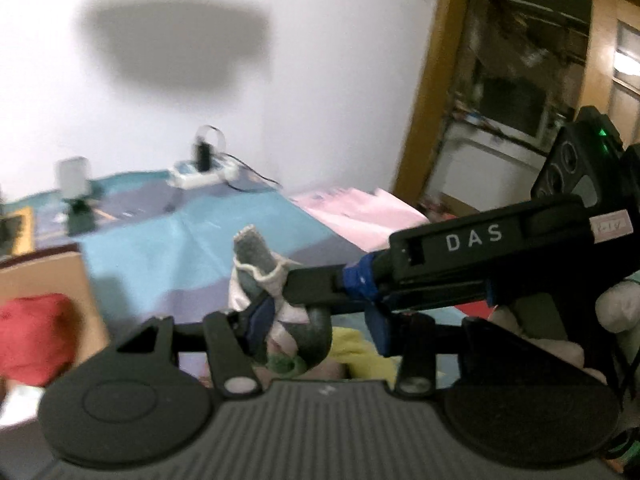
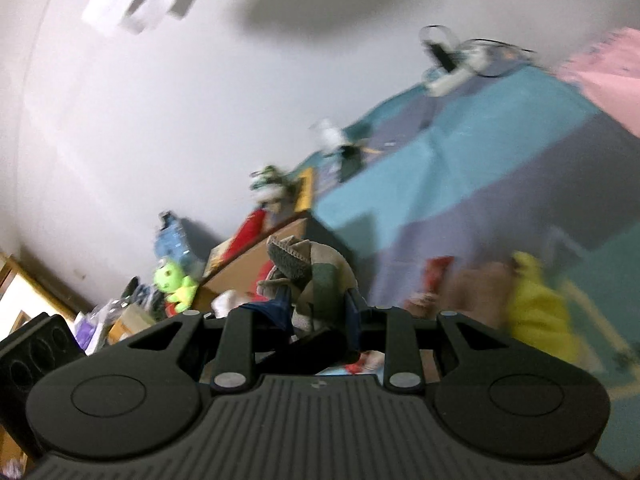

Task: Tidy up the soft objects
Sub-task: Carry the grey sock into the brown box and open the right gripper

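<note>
the sock (image 1: pixel 256 256) you hold is grey and white, rolled into a curved bundle, with a serrated grey cuff end pointing up. in the right wrist view the same sock (image 2: pixel 316 276) shows grey, beige and dark green patches. it is raised above the bed, between both tools.

your left gripper (image 1: pixel 264 332) has its fingers narrow, pinched on the lower part of the sock. your right gripper (image 2: pixel 316 320) has its fingers narrow too, clamped on the sock; in the left wrist view the right gripper (image 1: pixel 296 292) reaches in from the right and meets the sock at its middle.

below the sock lies a yellow soft item (image 1: pixel 352 344), seen also in the right wrist view as a yellow soft item (image 2: pixel 536 308). a red soft item (image 1: pixel 32 336) sits at the left, beside a brown box wall (image 1: pixel 44 276). a green plush toy (image 2: pixel 176 284) stands near the wall past the box.

the bed cover (image 1: pixel 168 240) is blue and purple. a white power strip (image 1: pixel 200 174) with a black plug lies at its far edge against the wall. pink sheets (image 1: pixel 360 212) lie at the right far corner. the middle of the bed cover is open; a wooden door frame (image 1: pixel 428 92) bounds the right side.
</note>
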The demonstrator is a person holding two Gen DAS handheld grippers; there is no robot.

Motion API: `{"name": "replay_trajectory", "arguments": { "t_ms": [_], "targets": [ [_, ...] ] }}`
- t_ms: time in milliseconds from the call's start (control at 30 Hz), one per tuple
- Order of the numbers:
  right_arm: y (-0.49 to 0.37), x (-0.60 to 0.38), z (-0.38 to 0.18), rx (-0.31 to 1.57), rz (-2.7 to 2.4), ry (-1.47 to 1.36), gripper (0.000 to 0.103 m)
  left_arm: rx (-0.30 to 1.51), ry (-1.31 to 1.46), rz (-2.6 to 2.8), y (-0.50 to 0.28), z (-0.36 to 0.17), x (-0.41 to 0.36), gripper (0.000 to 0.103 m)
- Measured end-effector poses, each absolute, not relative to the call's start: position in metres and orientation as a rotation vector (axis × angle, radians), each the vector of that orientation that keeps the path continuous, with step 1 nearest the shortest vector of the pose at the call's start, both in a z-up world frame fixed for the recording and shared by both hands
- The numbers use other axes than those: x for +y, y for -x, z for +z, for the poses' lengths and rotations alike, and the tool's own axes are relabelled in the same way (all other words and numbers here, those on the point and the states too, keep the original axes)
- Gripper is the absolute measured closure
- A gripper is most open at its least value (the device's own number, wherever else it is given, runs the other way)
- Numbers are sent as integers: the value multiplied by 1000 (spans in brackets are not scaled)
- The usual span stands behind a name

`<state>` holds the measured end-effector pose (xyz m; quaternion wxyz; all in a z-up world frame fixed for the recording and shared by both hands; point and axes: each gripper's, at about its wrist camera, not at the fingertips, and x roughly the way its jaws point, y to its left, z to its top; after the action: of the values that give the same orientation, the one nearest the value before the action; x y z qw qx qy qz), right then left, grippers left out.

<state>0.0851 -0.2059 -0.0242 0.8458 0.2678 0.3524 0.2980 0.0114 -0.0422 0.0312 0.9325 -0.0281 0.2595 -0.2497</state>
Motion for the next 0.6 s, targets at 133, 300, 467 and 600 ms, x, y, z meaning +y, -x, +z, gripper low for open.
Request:
{"name": "replay_trajectory", "arguments": {
  "t_ms": [133, 300, 467, 600],
  "targets": [
    [-97, -160, -15, 723, 709, -525, 92, 493, 75, -426, -7, 41, 5, 58],
    [-109, -103, -14, 715, 782, -469, 92, 488, 102, -345, -8, 45, 63, 59],
    [-119, -52, -24, 746, 813, -426, 92, 518, 125, -284, -12, 36, 111, 59],
    [-123, -22, -35, 770, 807, -394, 92, 565, 161, -261, -18, 20, 144, 59]
  ]
}}
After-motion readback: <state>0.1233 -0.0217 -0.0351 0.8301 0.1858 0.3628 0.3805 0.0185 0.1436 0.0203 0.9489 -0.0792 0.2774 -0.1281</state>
